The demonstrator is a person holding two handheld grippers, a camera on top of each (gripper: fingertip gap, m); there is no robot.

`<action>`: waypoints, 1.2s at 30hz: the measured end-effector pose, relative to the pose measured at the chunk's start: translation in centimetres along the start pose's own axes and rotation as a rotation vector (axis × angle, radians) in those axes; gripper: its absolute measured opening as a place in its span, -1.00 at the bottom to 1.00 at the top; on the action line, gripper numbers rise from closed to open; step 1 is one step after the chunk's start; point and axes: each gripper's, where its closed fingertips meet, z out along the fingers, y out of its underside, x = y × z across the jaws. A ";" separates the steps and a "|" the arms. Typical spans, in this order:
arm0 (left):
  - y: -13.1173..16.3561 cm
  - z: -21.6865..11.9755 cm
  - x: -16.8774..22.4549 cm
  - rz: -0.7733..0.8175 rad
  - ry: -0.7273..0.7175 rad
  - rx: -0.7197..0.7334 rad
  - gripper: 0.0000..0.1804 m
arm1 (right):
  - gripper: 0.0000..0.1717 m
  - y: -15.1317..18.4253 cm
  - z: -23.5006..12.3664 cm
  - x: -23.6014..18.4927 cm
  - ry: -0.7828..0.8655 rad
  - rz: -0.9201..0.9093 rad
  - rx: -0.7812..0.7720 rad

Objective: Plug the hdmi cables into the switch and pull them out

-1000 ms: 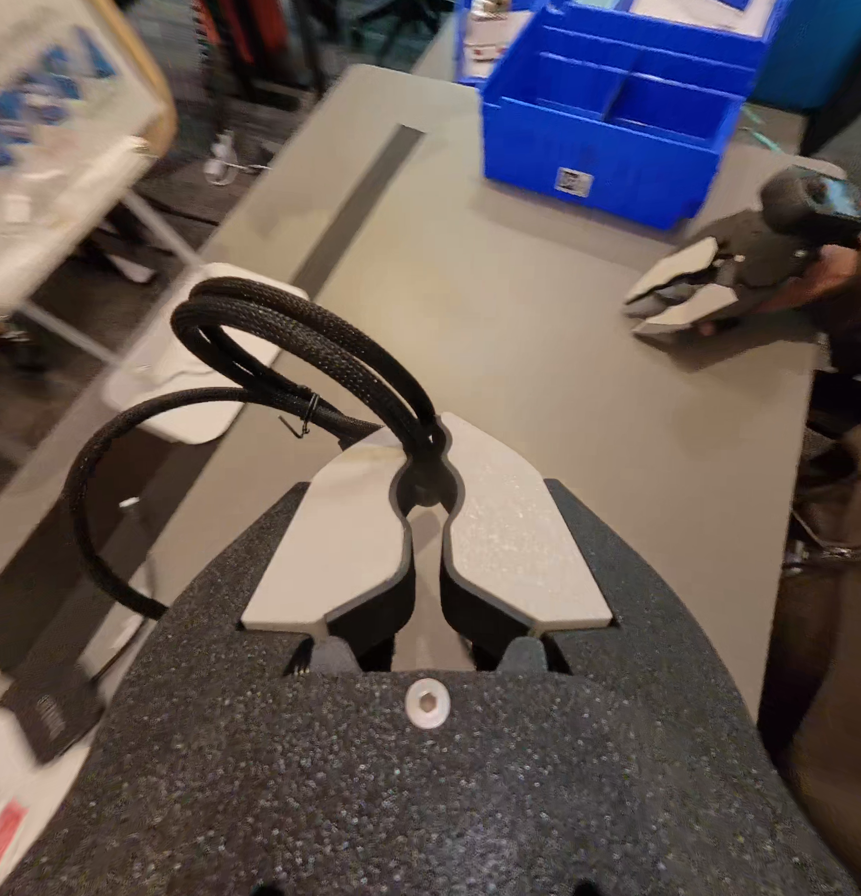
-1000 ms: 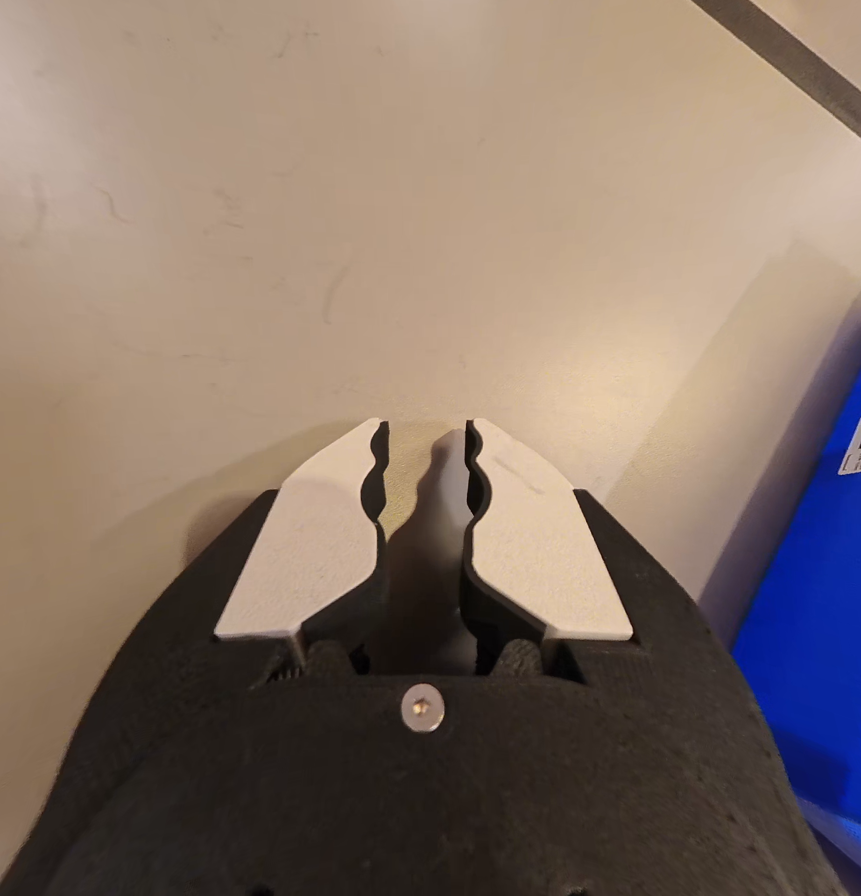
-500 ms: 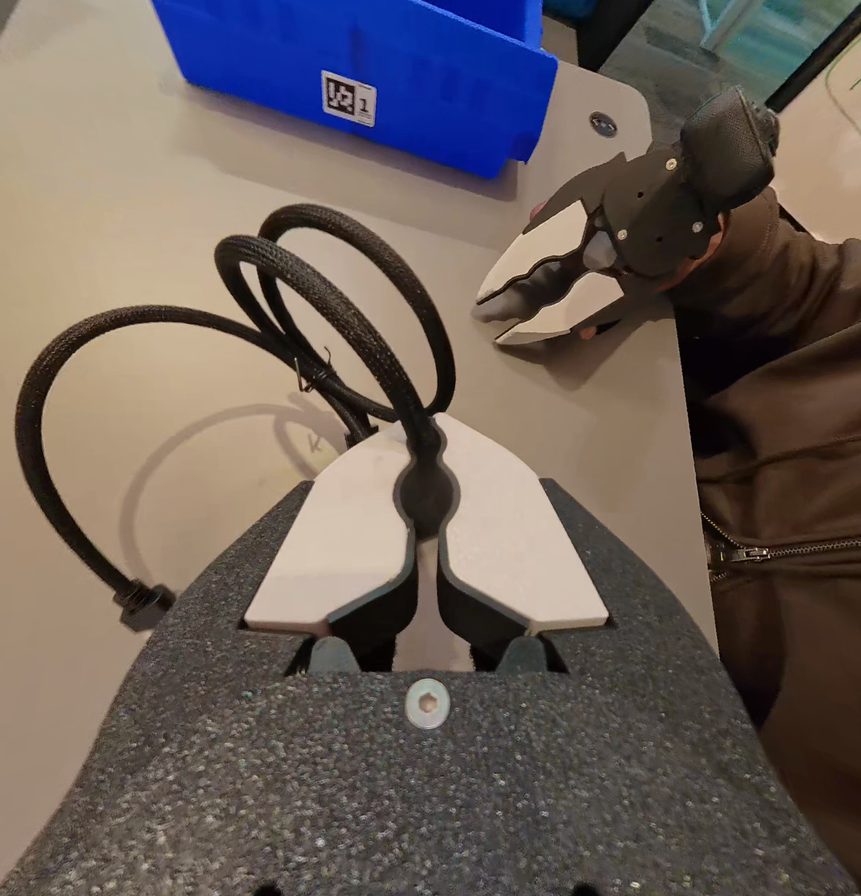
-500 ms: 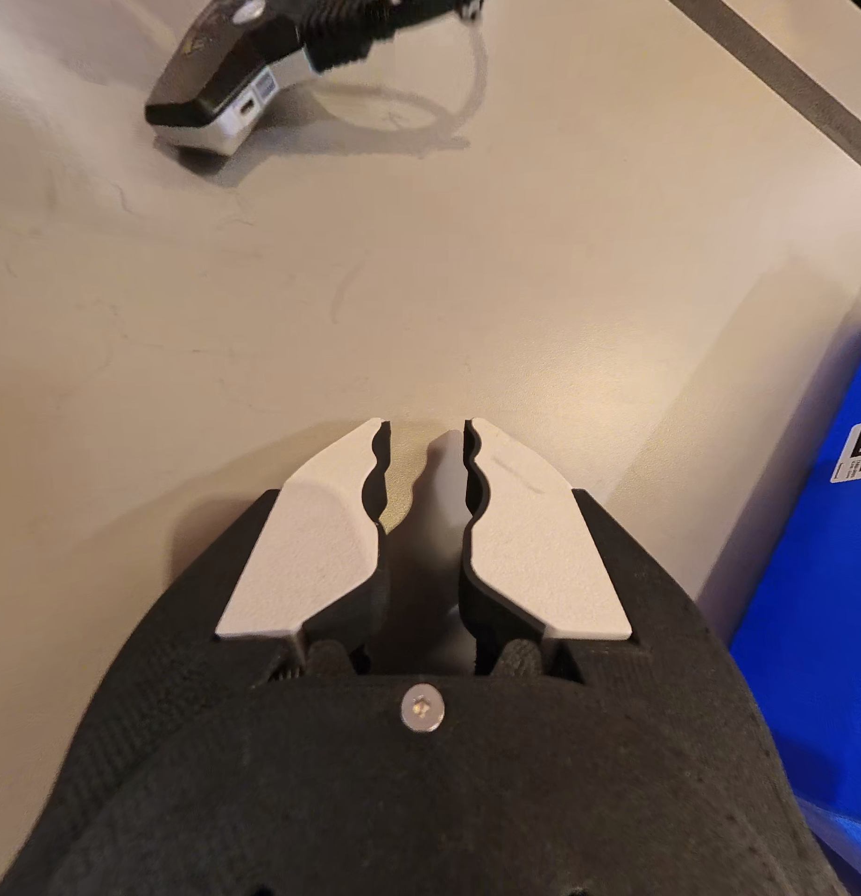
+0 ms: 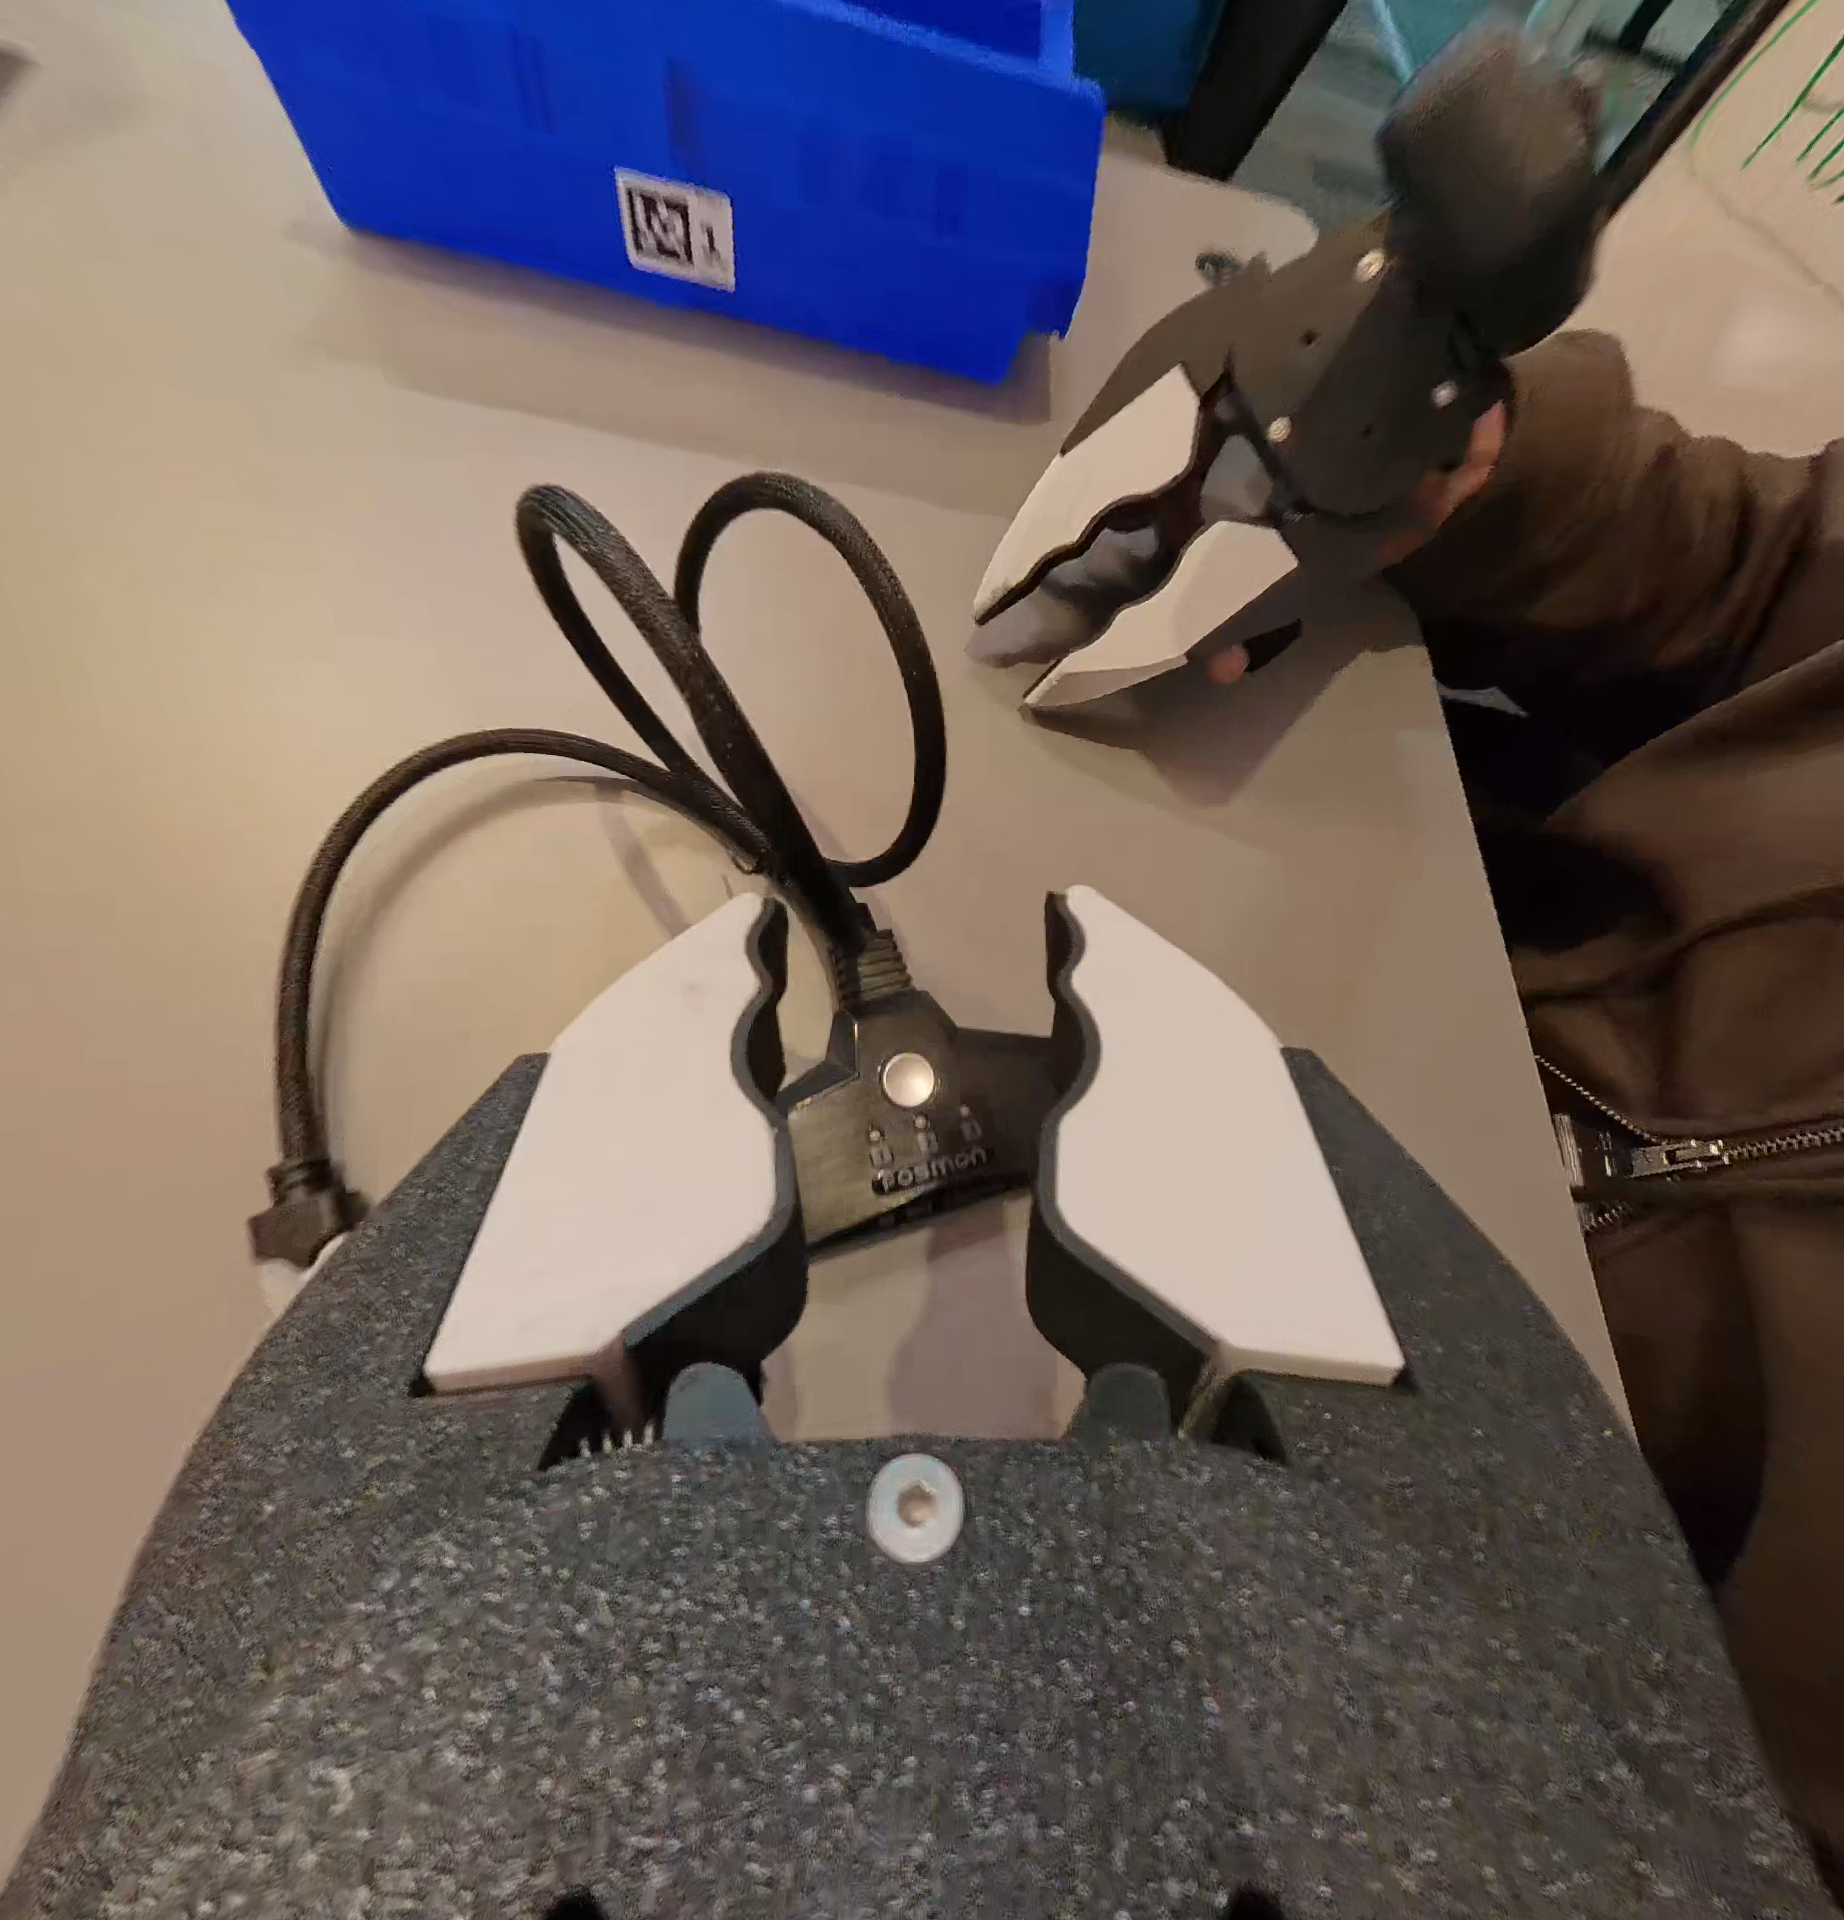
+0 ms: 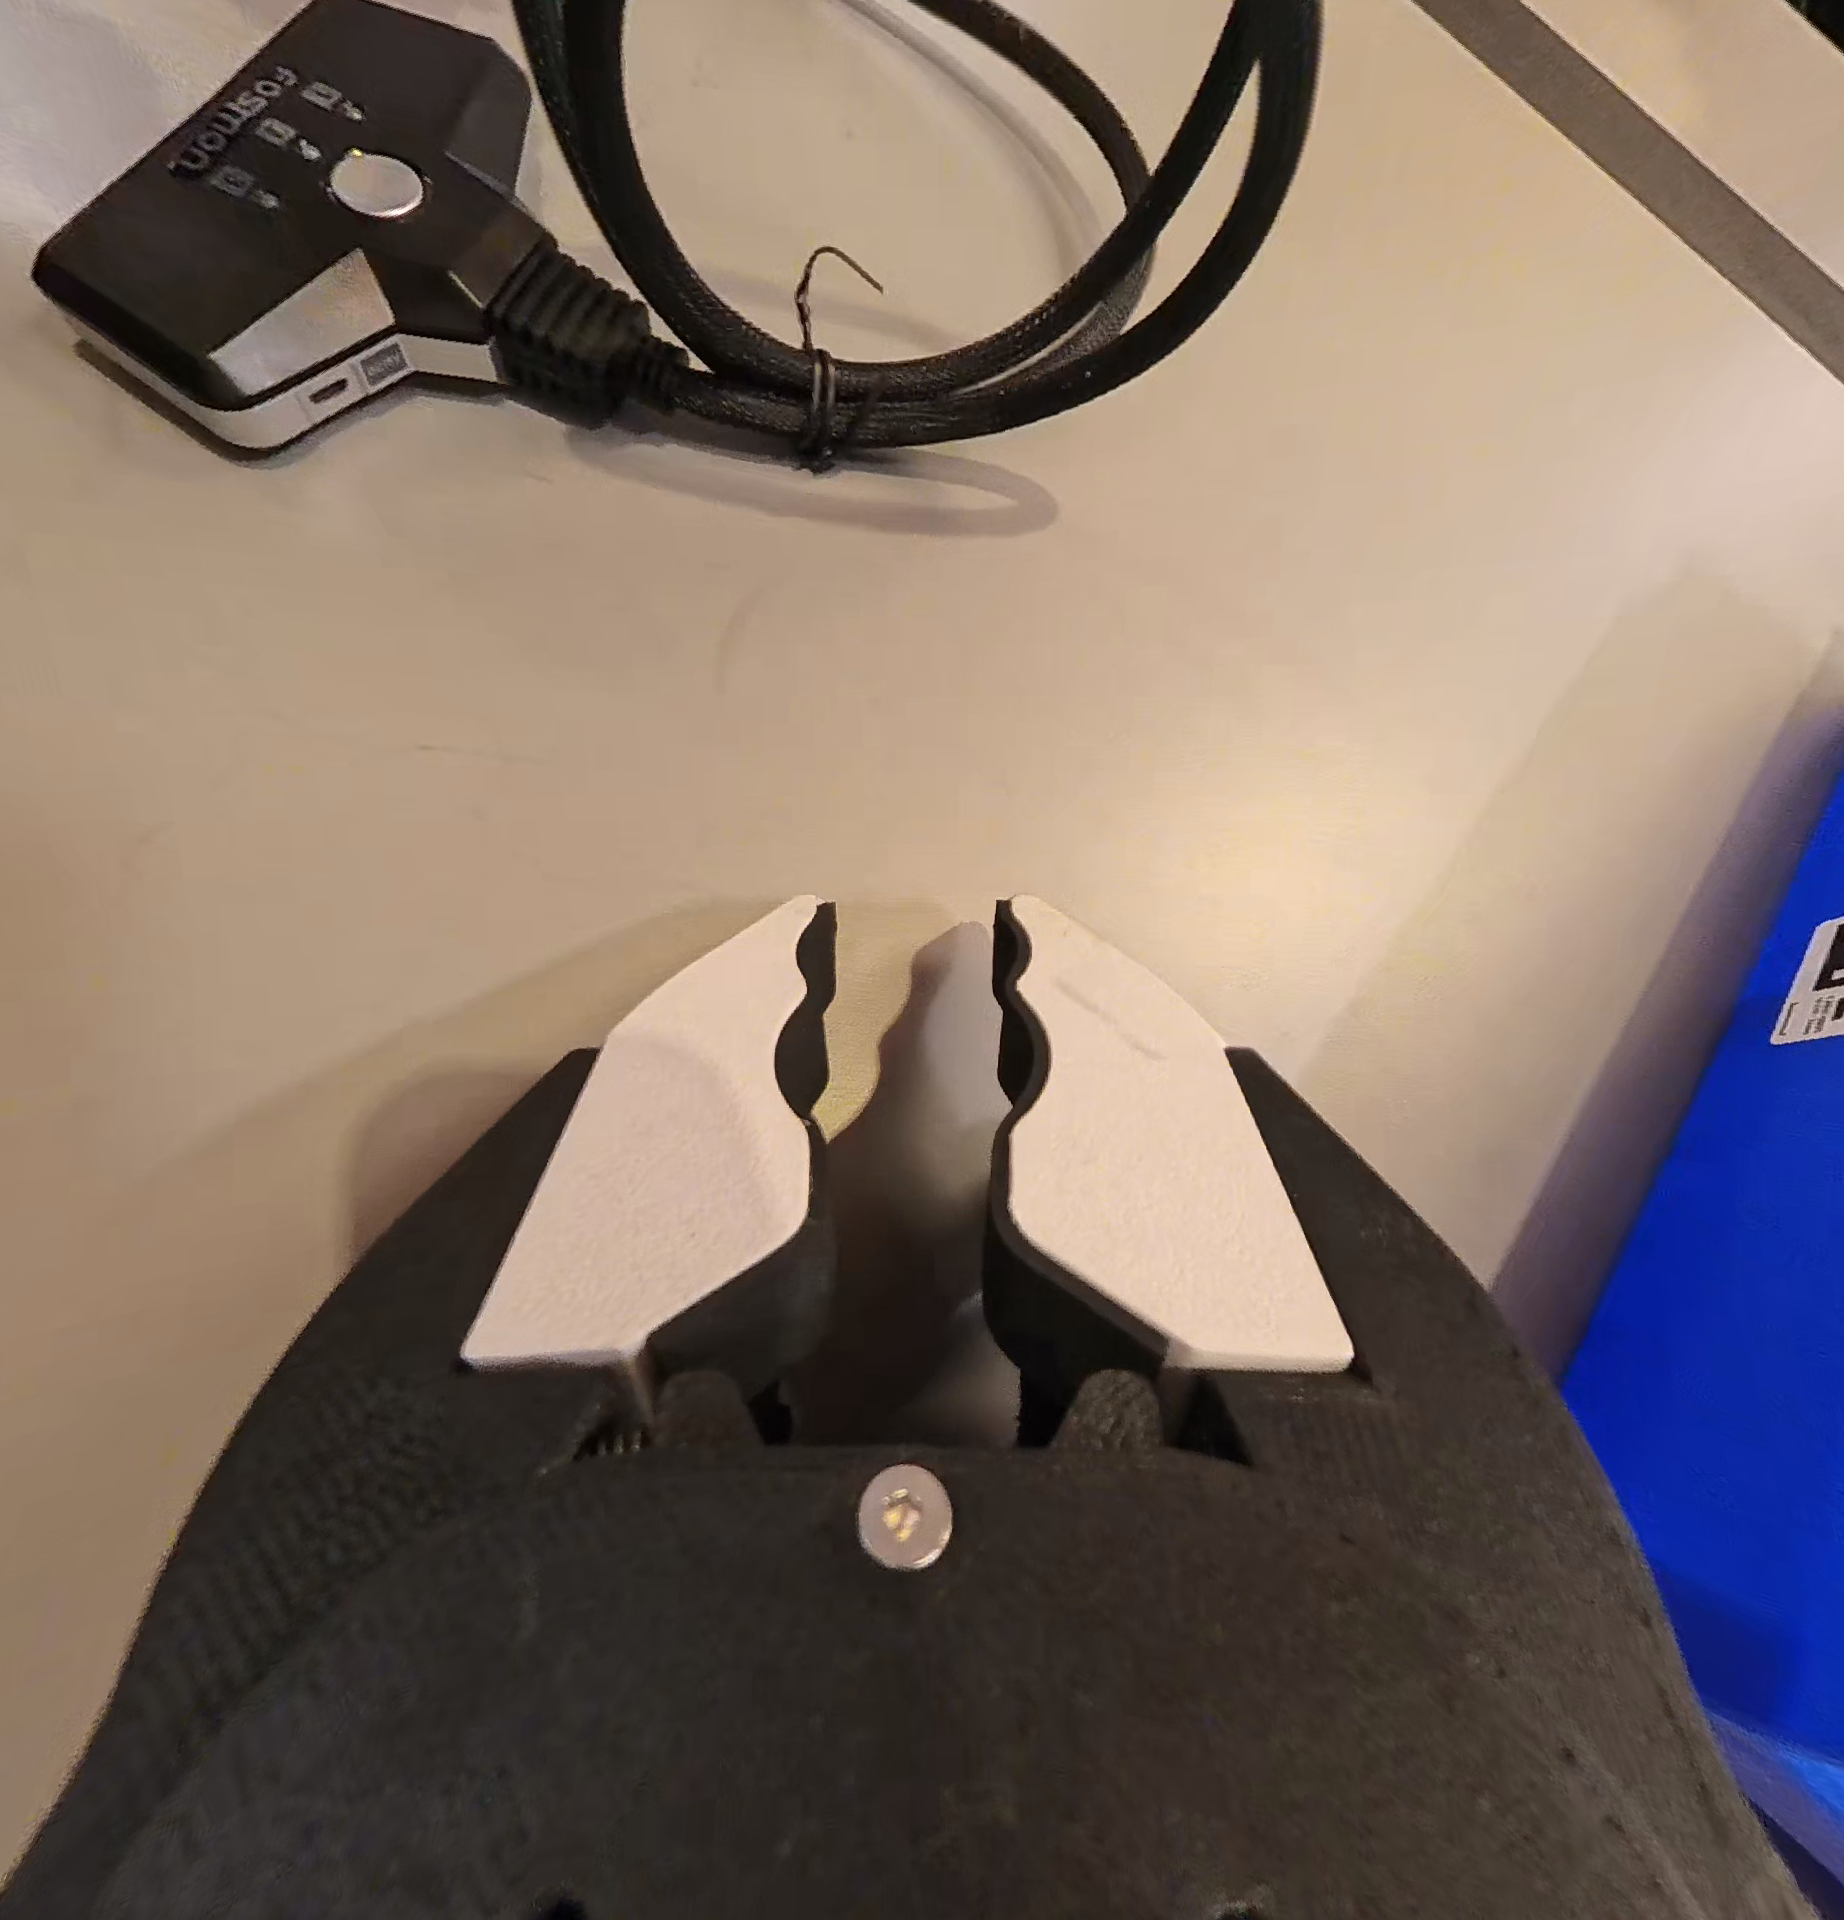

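Left gripper (image 5: 910, 914) wide open, nothing gripped: black switch box (image 5: 897, 1132) with a round silver button lies on the table (image 5: 222, 623) between the fingers, clear gap to both pads. Its braided black cable (image 5: 793, 665) runs away from the box in coiled loops, one end plug (image 5: 300, 1210) lying left beside the gripper body. Right wrist view only: the box's silver side with a small port, and a thin wire tie (image 6: 819, 405) binding the loops.

Right gripper (image 6: 916, 909) partly open, bare table between the fingers, tips low over the surface. Box and cable well ahead of it, far left. The left wrist view shows this gripper from outside, held in a hand (image 5: 1458, 488) with a brown sleeve (image 5: 1645, 582), fingers apart, near the cable loops.

Blue bin (image 5: 710, 166) with a square marker label at the far side; the right wrist view shows only its wall (image 6: 1728, 1195) at right.
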 end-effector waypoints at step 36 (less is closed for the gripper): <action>11.5 -21.8 -9.6 -0.216 -0.653 0.652 -0.69 | -0.94 -18.1 11.3 -26.1 -0.387 -0.630 0.098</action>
